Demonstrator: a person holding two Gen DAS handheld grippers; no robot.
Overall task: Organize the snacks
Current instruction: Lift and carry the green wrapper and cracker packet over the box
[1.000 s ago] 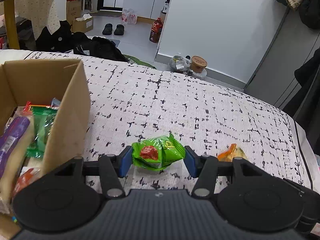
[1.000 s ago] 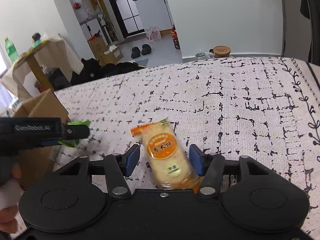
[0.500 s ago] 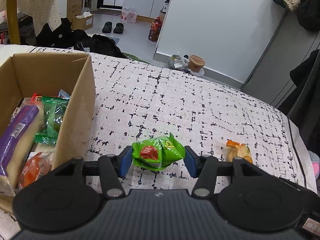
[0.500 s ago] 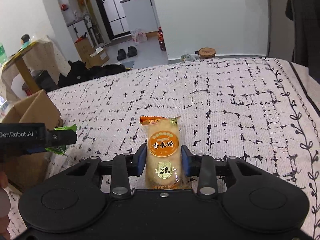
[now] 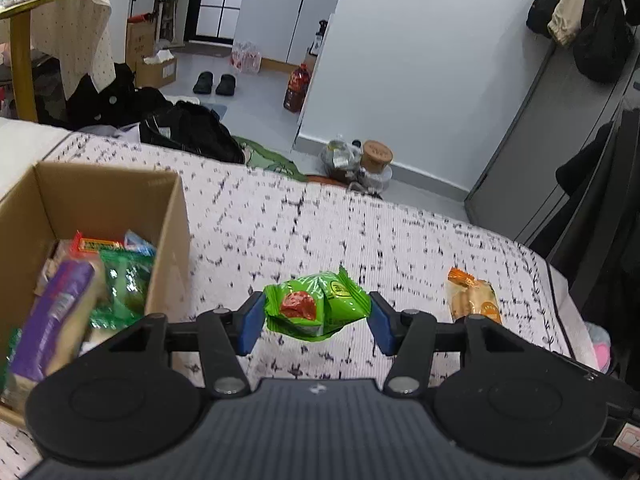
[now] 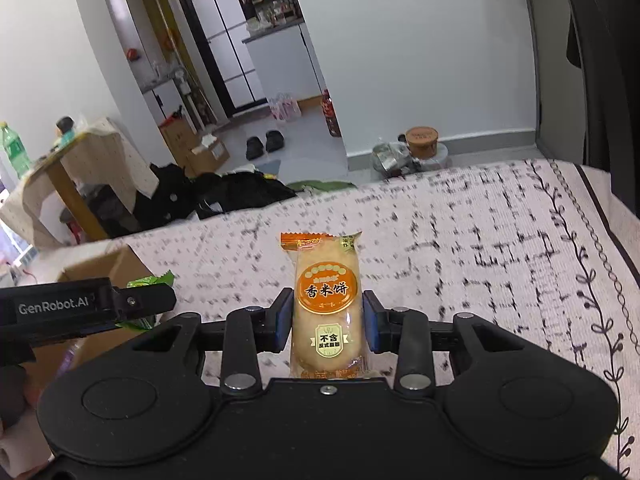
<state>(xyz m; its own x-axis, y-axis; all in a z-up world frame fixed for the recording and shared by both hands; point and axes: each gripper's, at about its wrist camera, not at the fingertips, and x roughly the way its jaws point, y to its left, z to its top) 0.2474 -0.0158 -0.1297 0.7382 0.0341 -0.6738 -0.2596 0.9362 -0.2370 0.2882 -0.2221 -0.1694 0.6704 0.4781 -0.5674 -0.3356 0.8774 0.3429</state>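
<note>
The left gripper [image 5: 316, 322] holds a crinkled green snack packet with a red picture [image 5: 317, 307] between its blue-padded fingers [image 5: 252, 322], clear of the surface below. The right gripper [image 6: 327, 326] has its fingers [image 6: 283, 324] drawn narrow, pressed on both sides of a long clear-wrapped rice cracker pack with a round orange label [image 6: 327, 304], which stands lengthwise between them and is lifted off the fabric.

Beneath both lies a bed covered in white cloth with broken black line marks [image 5: 320, 224] and a leafy vine border along its right edge [image 6: 580, 264]. An open brown cardboard box [image 5: 168, 232] sits on the bed to the left of the left gripper; it already holds several packets, among them a purple-wrapped one [image 5: 52, 316] and a green one [image 5: 124, 288]. In the left wrist view the rice cracker pack appears to the right, just beyond that gripper's right finger.

Past the bed is a pale tiled floor [image 5: 256, 84] with a pair of black slippers [image 5: 214, 82], a dark red bottle [image 5: 297, 88], a heap of black clothing [image 5: 188, 130], and a brown-lidded tub [image 5: 376, 156] beside a plain white wall [image 5: 420, 60]. A yellow-legged side table draped in spotted cloth [image 5: 64, 28] stands at the far left, and dark coats [image 5: 592, 20] hang at the upper right.
</note>
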